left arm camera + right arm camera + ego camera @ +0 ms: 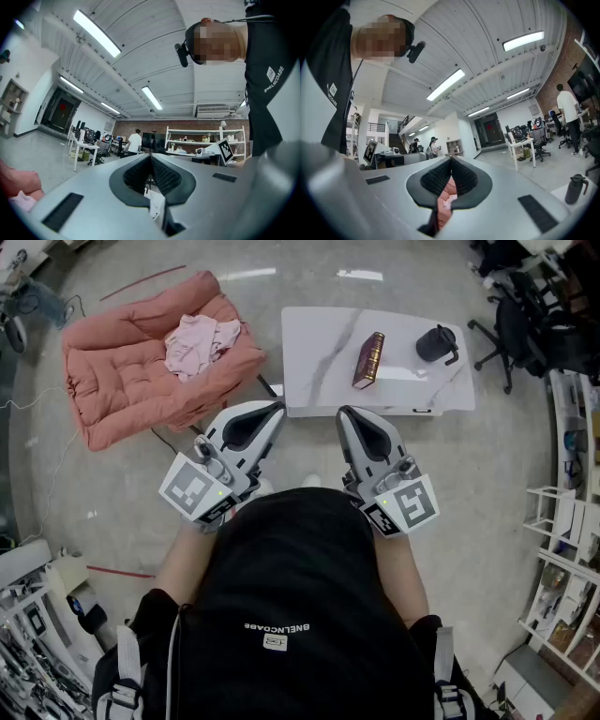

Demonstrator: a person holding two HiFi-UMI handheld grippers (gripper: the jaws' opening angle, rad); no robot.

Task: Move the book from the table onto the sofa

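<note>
A dark red book (368,360) lies on the white marble table (319,343), in front of me. The pink sofa (131,381) stands left of the table with a pink cloth (201,341) heaped on it. My left gripper (274,410) and right gripper (344,413) are held side by side near the table's near edge, short of the book. Both are shut with nothing between their jaws. In the left gripper view the left gripper (151,157) has its pads together. The right gripper (451,162) shows the same in its own view, with the sofa (446,193) glimpsed below its pads.
A black lidded jug (437,343) stands on the table right of the book, also seen as the jug (574,189) in the right gripper view. Office chairs (520,315) and white shelves (567,521) line the right side. Cables (272,388) lie between sofa and table.
</note>
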